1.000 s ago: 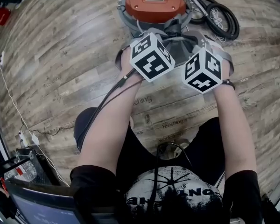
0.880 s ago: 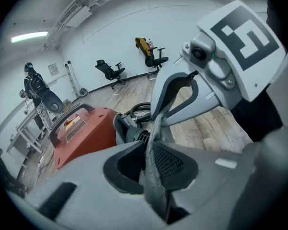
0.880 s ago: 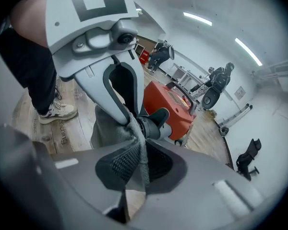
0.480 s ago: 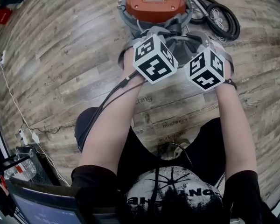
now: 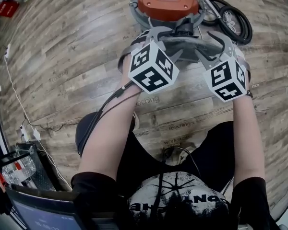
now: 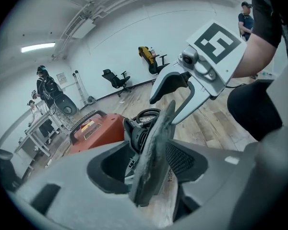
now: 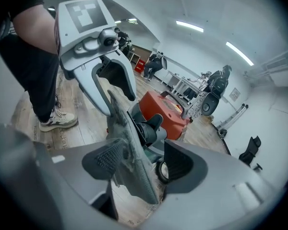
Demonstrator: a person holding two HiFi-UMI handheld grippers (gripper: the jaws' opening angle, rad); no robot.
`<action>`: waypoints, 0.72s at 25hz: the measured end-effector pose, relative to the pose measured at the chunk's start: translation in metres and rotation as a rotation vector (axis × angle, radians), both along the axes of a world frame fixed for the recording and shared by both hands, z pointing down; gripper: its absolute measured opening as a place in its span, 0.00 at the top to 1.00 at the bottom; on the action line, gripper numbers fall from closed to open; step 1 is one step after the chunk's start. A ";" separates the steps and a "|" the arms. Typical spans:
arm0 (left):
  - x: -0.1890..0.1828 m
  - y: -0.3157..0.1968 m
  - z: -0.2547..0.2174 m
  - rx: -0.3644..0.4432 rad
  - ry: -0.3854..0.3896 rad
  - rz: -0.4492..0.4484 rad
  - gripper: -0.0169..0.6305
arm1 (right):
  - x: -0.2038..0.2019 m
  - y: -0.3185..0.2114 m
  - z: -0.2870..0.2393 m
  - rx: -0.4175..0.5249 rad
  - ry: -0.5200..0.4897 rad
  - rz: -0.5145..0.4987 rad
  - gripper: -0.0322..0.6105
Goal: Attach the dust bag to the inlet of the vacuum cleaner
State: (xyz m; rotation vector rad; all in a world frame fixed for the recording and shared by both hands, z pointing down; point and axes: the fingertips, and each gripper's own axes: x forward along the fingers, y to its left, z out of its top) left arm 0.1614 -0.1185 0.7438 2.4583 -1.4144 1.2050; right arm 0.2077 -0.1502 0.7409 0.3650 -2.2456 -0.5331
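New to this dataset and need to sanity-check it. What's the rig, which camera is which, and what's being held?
There is no robot here. A person holds a two-jaw gripper in each hand, and the cubes with square markers are part of the grippers. The head view looks down from the person's head over both arms. The other two views come from cameras riding on the left gripper and the right gripper, each looking along its own jaws. On the wooden floor stands an orange vacuum cleaner, with a black hose coiled beside it. The grey dust bag stands edge-on between both pairs of jaws, close to the vacuum's front. Both pairs have just been opening and now stand wide, not clamping it.
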 end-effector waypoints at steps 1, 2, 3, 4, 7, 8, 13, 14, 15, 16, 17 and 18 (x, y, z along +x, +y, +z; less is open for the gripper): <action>-0.001 0.001 -0.004 0.012 0.005 -0.004 0.61 | 0.000 0.002 -0.006 -0.001 -0.022 -0.001 0.52; -0.001 0.003 -0.007 0.024 0.011 -0.005 0.61 | 0.000 0.003 -0.011 0.002 -0.046 -0.001 0.52; -0.001 0.005 -0.012 0.036 0.020 -0.005 0.61 | -0.001 0.005 -0.017 0.009 -0.072 -0.003 0.53; 0.000 0.008 -0.017 0.049 0.031 -0.005 0.63 | -0.002 0.008 -0.023 0.015 -0.097 -0.005 0.57; 0.002 0.017 -0.033 0.097 0.075 -0.016 0.81 | -0.004 0.017 -0.034 0.006 -0.175 -0.011 0.71; 0.002 0.019 -0.039 0.116 0.094 -0.023 0.88 | -0.004 0.020 -0.037 -0.003 -0.200 -0.012 0.77; 0.003 0.033 -0.053 0.149 0.159 -0.021 0.97 | -0.018 0.036 -0.037 -0.047 -0.271 -0.034 0.94; 0.003 0.037 -0.053 0.147 0.164 -0.017 0.97 | -0.023 0.040 -0.034 -0.060 -0.276 -0.042 0.94; 0.002 0.040 -0.051 0.144 0.172 -0.013 0.97 | -0.027 0.043 -0.032 -0.070 -0.279 -0.051 0.94; 0.000 0.043 -0.049 0.139 0.186 -0.007 0.97 | -0.031 0.045 -0.030 -0.079 -0.284 -0.060 0.94; -0.001 0.046 -0.045 0.130 0.205 0.001 0.97 | -0.035 0.048 -0.031 -0.080 -0.292 -0.072 0.94; -0.002 0.050 -0.041 0.118 0.230 0.010 0.97 | -0.039 0.051 -0.034 -0.068 -0.298 -0.095 0.94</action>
